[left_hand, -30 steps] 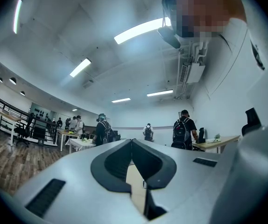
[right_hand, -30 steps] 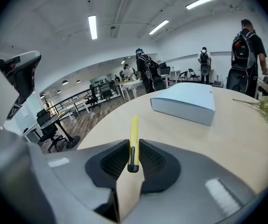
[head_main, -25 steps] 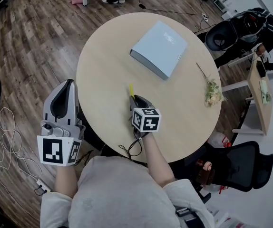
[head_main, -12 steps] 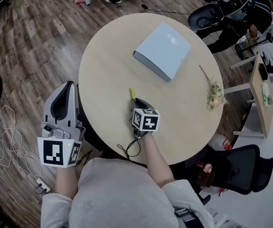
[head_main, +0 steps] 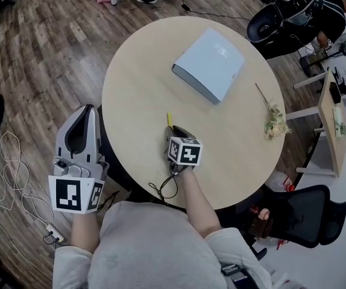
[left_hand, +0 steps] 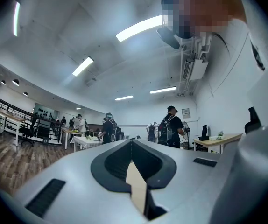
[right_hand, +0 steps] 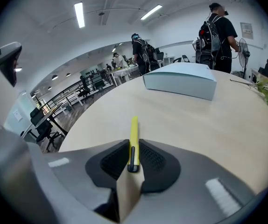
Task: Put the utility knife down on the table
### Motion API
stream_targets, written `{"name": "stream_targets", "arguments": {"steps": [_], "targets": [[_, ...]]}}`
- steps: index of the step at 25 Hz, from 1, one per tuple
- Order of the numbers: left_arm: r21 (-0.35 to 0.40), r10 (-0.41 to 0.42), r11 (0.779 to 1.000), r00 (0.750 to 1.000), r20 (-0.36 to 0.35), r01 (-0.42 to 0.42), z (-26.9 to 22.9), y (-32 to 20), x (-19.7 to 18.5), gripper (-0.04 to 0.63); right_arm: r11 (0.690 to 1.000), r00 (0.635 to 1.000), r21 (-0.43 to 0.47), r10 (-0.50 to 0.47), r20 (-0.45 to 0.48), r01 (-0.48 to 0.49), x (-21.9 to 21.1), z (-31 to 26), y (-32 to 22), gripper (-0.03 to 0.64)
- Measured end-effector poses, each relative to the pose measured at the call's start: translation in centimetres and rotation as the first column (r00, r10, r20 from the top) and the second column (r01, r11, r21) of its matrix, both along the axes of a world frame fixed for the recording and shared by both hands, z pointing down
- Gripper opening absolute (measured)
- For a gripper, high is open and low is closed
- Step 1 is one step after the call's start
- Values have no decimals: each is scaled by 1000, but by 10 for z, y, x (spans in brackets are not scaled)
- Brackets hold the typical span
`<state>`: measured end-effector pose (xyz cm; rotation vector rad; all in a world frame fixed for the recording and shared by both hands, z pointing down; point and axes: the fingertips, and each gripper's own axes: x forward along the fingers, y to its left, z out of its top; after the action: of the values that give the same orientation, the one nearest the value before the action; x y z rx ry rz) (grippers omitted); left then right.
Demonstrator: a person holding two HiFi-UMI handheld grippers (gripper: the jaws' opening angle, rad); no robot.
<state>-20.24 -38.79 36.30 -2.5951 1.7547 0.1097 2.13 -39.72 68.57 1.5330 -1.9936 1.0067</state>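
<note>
A slim yellow utility knife [right_hand: 133,136] with a black slider sticks forward from between the jaws of my right gripper [right_hand: 133,146], which is shut on it. In the head view its yellow tip [head_main: 169,118] shows just ahead of the right gripper [head_main: 174,131], low over the near part of the round beige table [head_main: 143,71]. I cannot tell whether the knife touches the tabletop. My left gripper [head_main: 84,120] is held off the table's left edge over the wooden floor, jaws shut with nothing between them [left_hand: 132,141].
A flat light-blue box [head_main: 209,64] lies on the far half of the table, and a small dried flower sprig [head_main: 272,119] rests near the right edge. Black office chairs [head_main: 299,212] stand to the right. Cables [head_main: 10,179] trail on the floor at left. People stand in the background.
The head view has shifted slightly; both grippers hold nearly the same places, the right one still shut on the knife. A person at the upper right has moved.
</note>
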Motion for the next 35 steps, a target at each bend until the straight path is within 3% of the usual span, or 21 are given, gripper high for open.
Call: {"name": "stream_targets", "arguments": {"steps": [25,33,35], "targets": [[-19,-16,1000,1000,-22,16,12,6,-12,9,999,997,-21,-28,-75,27,-7,7,3,78],[-11,18,1000,1000,-23,-18,8,10,6,9,998,999,56,-30,-21,31,-6,-19,7,81],[-7,26,1000,999,-22,-26,6,13,12,9,994,999,94,-46,-13,47,-8,-32,10,32]]}}
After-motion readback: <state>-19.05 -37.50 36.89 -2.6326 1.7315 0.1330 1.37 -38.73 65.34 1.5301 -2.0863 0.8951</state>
